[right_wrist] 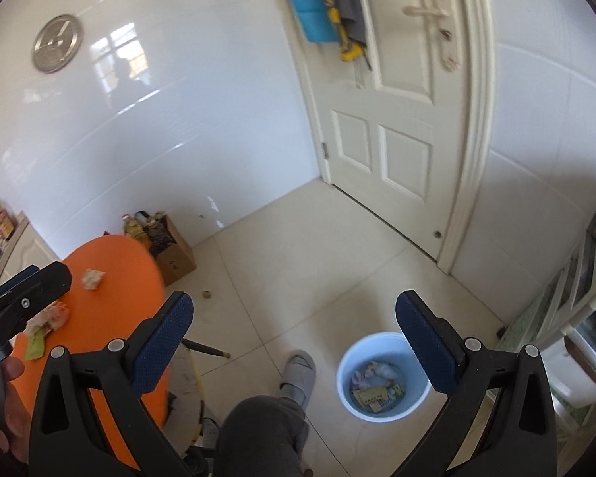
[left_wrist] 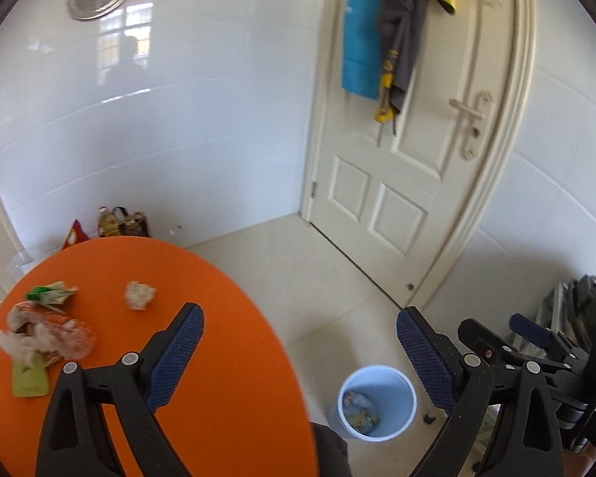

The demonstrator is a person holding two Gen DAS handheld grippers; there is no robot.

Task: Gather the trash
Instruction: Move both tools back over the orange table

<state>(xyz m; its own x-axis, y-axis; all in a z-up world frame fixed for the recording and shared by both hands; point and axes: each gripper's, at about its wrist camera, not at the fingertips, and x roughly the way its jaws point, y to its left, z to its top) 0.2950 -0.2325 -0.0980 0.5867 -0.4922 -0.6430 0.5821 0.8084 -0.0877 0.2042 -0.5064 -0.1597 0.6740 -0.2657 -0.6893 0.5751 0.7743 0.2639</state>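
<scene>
Left gripper (left_wrist: pixel 300 348): spread, empty. Right gripper (right_wrist: pixel 294 334): spread, empty. Risk: light crumpled paper (left_wrist: pixel 139 295) may slip before reaching bin (left_wrist: pixel 377 401) beside orange worktop (left_wrist: pixel 226 377).

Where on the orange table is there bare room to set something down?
The orange table is bare along its right side and near edge, right of the crumpled paper ball. The left is crowded: green wrapper, plastic bag heap, green packet.
</scene>
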